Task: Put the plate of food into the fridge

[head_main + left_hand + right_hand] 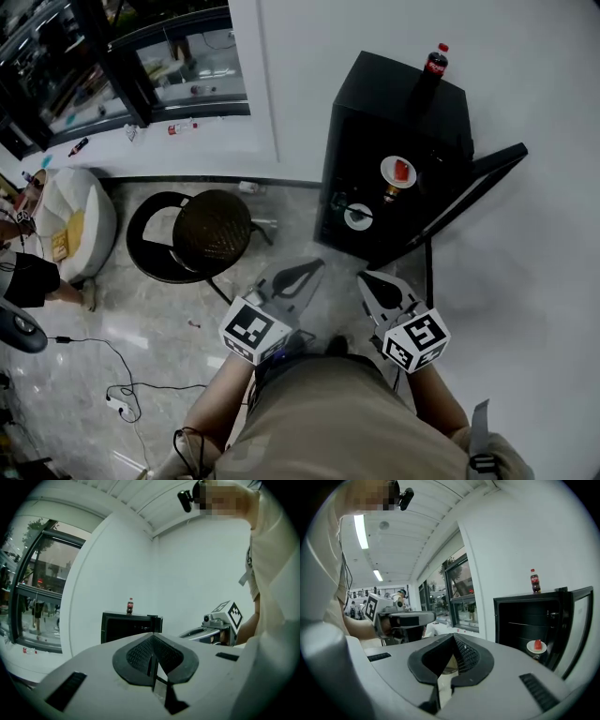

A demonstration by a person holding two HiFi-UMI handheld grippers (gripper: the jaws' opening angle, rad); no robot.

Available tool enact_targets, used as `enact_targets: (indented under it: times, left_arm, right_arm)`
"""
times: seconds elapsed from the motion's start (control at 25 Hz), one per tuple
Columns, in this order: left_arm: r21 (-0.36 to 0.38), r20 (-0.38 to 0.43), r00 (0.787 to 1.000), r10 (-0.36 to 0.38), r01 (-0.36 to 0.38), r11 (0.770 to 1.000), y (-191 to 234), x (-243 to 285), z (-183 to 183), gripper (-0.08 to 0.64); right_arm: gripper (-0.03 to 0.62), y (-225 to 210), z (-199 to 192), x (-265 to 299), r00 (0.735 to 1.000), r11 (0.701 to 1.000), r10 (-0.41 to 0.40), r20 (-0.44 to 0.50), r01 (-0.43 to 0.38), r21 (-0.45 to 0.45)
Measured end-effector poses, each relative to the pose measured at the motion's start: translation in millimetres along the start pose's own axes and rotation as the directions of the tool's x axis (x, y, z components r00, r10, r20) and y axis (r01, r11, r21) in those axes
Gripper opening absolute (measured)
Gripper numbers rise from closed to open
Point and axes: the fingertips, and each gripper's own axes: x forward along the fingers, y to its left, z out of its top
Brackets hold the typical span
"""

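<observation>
Left gripper (296, 278) and right gripper (381, 292), jaws pressed together and empty, hang side by side before the open fridge (375, 103). Its shelf holds the plate of food (398, 172), seemingly a red slice; a bottle (435, 61) stands on top.

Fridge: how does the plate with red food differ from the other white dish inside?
The plate with red food carries a red piece; the other white dish shows only a dark middle. The plate sits nearer the open door than the dish. Both are round, white and inside the black fridge.
</observation>
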Motion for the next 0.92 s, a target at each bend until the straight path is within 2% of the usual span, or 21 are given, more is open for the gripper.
enact_targets:
  times: [0.4, 0.68, 0.92]
  left_arm:
    - [-0.025, 0.011, 1.000, -0.029, 0.029, 0.999, 22, -37, -10, 0.011]
    - [-0.076, 0.007, 0.997, -0.072, 0.073, 0.994, 20, -47, -27, 0.011]
    - [-0.095, 0.015, 0.996, -0.090, 0.091, 0.991, 22, -35, -25, 0.011]
  right_arm:
    - [0.020, 33, -1, 10, 0.995, 0.995, -0.102, 0.004, 0.102, -0.025]
    - [0.020, 49, -18, 11, 0.991, 0.992, -0.127, -0.046, 0.127, -0.012]
    - [0.020, 41, -20, 8, 0.986, 0.989, -0.147, -0.077, 0.147, -0.003]
